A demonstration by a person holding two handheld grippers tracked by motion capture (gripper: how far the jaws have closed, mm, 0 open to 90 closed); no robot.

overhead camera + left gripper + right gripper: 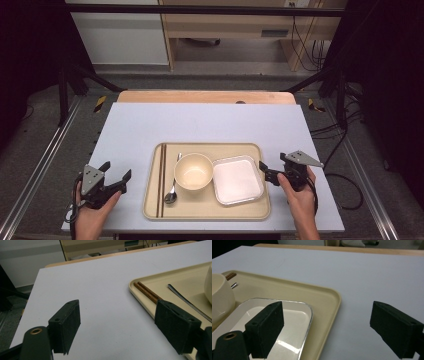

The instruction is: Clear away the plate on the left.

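**High view: two open grippers flank a loaded tray**

High view, left to right. The left gripper [119, 177] rests on the table [210, 122] just beside the tray [205, 212], jaws wide with nothing between them. On the tray lie chopsticks [161, 180], a spoon [172, 187], a round bowl [193, 171] and a rectangular white dish [237, 181]. The right gripper [264, 172] sits at the tray's right rim, its jaws spread wide and empty; in the right gripper view one jaw hangs over the dish and the other over bare table.

Risk, as a judgement: gripping only one rim could tilt the tray, sliding the bowl or rolling the chopsticks.

Pale matte tabletop on a wooden base; a dark frame, grey floor and cables surround it.
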